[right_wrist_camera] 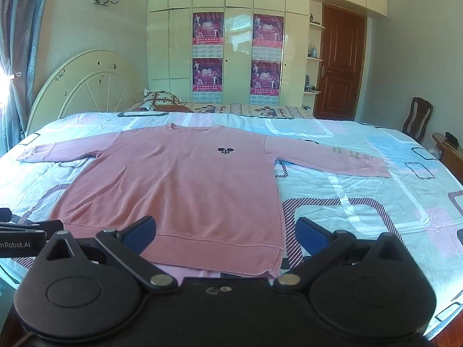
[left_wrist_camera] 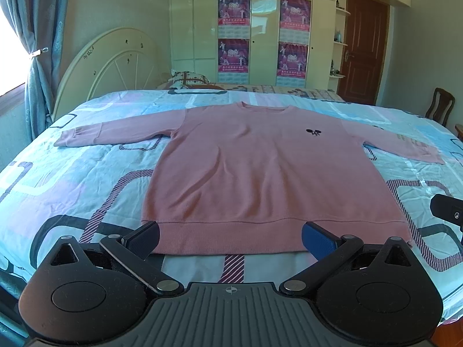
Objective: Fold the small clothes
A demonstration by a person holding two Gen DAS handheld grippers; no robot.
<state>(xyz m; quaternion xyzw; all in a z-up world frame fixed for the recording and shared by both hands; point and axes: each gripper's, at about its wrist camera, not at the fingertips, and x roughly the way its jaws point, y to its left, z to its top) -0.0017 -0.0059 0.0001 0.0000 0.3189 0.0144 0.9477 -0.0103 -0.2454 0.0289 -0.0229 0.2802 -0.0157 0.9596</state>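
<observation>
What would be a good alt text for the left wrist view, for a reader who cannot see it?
A pink sweater lies flat, front up, sleeves spread, on a bed with a blue and pink patterned cover. The open left gripper hovers at the sweater's hem, holding nothing. Behind stand a cream wardrobe with posters and a brown door.

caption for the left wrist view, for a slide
Open left gripper before the hem of a pink sweatshirt spread flat on a bed.

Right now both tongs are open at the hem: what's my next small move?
Probably reach the left tongs out to the left sleeve and pinch its cuff. The pink sweater lies flat and unfolded on the bed, both sleeves spread out; the right tongs also hold nothing.
</observation>
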